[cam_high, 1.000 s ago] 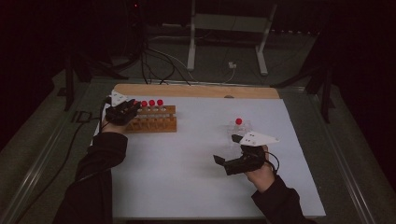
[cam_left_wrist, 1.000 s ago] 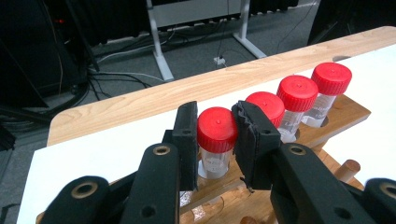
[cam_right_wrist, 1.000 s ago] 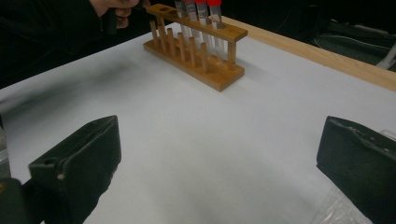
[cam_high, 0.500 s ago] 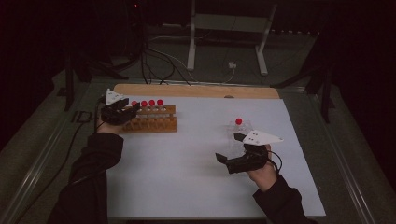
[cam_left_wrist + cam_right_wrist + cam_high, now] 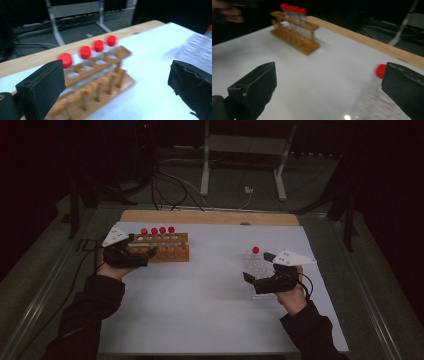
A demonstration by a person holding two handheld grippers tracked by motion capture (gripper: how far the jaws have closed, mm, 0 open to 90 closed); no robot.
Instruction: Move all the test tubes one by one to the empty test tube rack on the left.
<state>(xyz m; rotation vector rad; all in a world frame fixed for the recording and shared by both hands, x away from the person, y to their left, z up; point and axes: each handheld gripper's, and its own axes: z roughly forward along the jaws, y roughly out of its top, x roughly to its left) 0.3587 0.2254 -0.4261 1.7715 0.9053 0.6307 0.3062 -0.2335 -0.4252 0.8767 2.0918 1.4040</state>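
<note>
**Both grippers spread, four tubes seated in the rack**

We start at our left gripper (image 5: 145, 256), which sits at the near-left end of the wooden rack (image 5: 167, 251). Its jaws have just been opening, and in the left gripper view they stand wide apart with nothing pinched between them; the pads (image 5: 43, 87) touch nothing. Just ahead of the left jaw stands the rack, holding four clear tubes with red caps (image 5: 86, 52) in a row along its top rail. The tubes stand upright in their holes; the view is blurred, so we cannot tell finer detail of the glass. In the high view the four red caps line up along the far rail of the rack, and the gripper's jaws lie right beside the rack's near-left corner; we cannot tell whether they touch the wood.

Our right gripper (image 5: 252, 281) is well apart from the rack, on the right half of the white table (image 5: 200, 310). Its jaws are also spread, gripping nothing. Just beside it stands a clear plastic rack (image 5: 255, 266) carrying one red-capped tube (image 5: 255, 250); in the right gripper view that red cap (image 5: 381, 70) peeks out at the edge of the right jaw, blurred.

Beyond the white surface a wooden strip (image 5: 210, 217) runs along the far edge of the table, and behind it a metal stand (image 5: 245, 160) and loose cables (image 5: 165, 190) lie in the dark.
</note>
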